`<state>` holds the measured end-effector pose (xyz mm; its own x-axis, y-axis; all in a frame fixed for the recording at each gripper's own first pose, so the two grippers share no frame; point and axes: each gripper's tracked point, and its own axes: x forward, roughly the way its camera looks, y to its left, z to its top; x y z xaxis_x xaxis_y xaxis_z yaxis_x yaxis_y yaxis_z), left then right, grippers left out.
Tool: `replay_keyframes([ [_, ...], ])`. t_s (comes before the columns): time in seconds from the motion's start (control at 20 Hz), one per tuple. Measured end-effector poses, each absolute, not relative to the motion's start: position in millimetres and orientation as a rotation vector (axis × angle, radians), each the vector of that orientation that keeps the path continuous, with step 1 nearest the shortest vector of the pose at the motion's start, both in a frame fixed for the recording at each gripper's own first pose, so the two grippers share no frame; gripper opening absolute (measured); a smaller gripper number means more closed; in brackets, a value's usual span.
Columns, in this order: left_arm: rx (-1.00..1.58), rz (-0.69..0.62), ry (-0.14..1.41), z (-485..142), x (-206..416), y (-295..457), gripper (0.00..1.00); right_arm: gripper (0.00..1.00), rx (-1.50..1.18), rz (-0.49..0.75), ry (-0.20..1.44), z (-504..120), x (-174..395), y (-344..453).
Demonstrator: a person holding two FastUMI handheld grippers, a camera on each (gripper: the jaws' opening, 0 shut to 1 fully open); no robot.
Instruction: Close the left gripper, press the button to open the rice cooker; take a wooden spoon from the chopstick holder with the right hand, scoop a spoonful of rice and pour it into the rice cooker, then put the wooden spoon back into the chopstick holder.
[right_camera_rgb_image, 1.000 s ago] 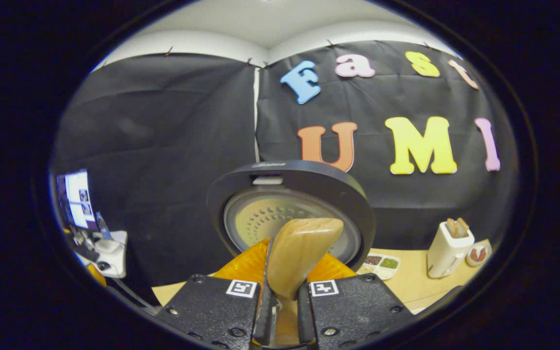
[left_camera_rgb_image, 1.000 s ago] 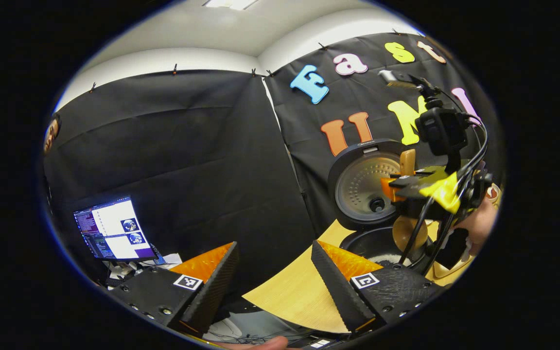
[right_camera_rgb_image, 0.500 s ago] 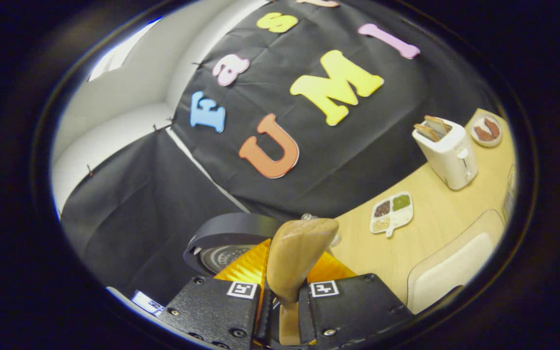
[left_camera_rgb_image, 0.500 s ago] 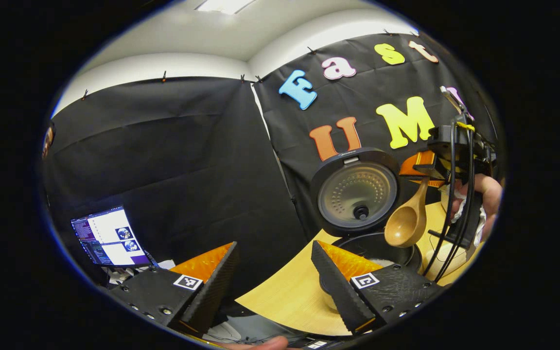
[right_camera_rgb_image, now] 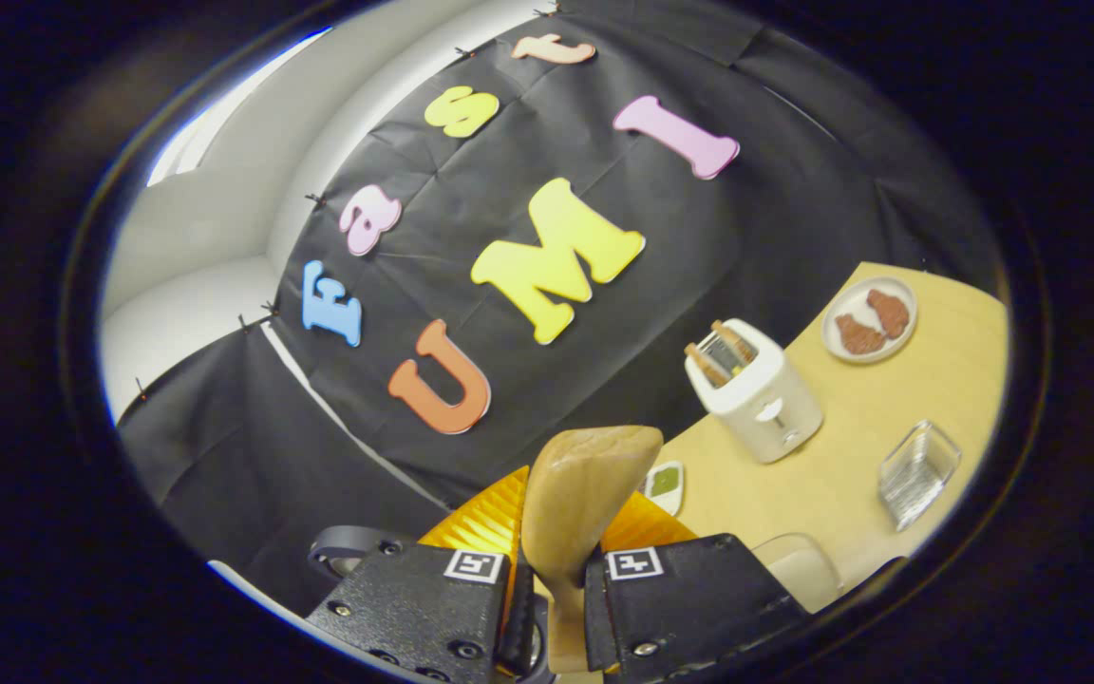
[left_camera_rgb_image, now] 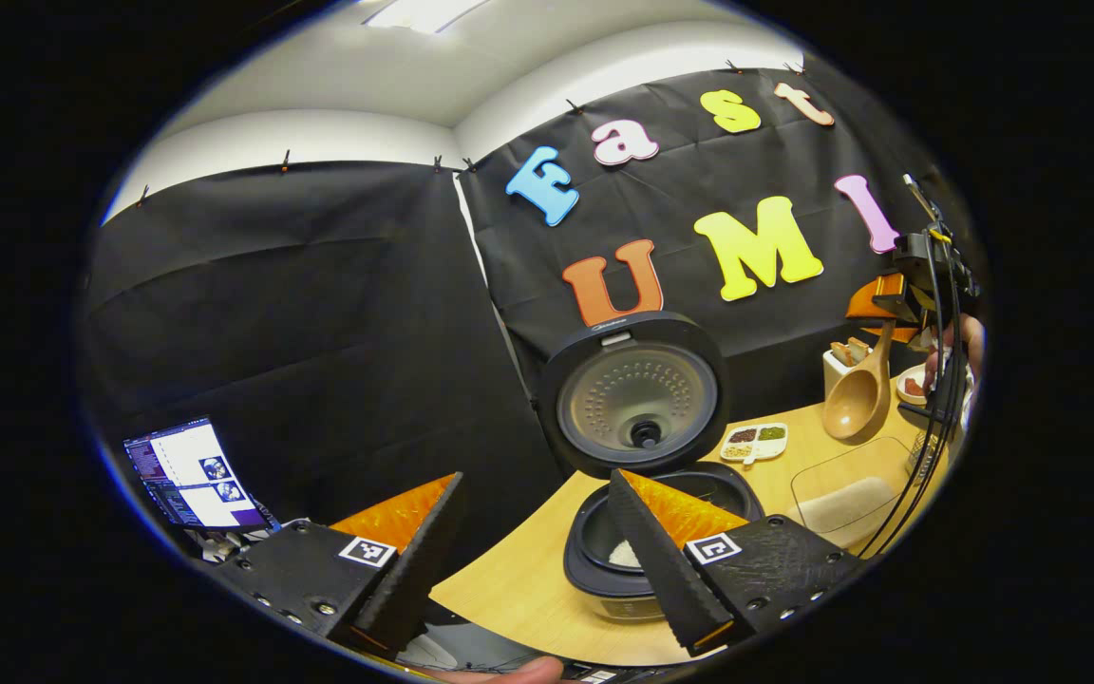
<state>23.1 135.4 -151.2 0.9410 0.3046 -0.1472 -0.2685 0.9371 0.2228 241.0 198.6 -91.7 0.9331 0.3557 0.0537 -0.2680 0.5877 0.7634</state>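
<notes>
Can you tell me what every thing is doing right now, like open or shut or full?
rice cooker: lid up, some rice inside
wooden spoon: held, bowl hanging down
right gripper: shut on the wooden spoon
left gripper: open, holding nothing
toaster: upright, bread in its slots
round plate: has food on it

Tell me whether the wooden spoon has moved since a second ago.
Yes. The wooden spoon, once over the black rice cooker, now hangs off to its right, near the white toaster.
</notes>
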Motion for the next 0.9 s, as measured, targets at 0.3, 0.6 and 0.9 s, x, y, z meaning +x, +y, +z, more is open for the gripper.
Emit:
replay_keyframes([
  [0.3,0.199,0.241,0.173,-145,35,99,0.95,0.27,0.800,0.189,0.062,-123,267,74],
  [0.6,0.223,0.206,0.171,-142,44,70,0.95,0.27,0.734,0.085,0.084,-178,281,12],
  [0.9,0.250,0.193,0.169,-143,49,57,0.96,0.26,0.613,0.052,0.115,-221,302,11],
])
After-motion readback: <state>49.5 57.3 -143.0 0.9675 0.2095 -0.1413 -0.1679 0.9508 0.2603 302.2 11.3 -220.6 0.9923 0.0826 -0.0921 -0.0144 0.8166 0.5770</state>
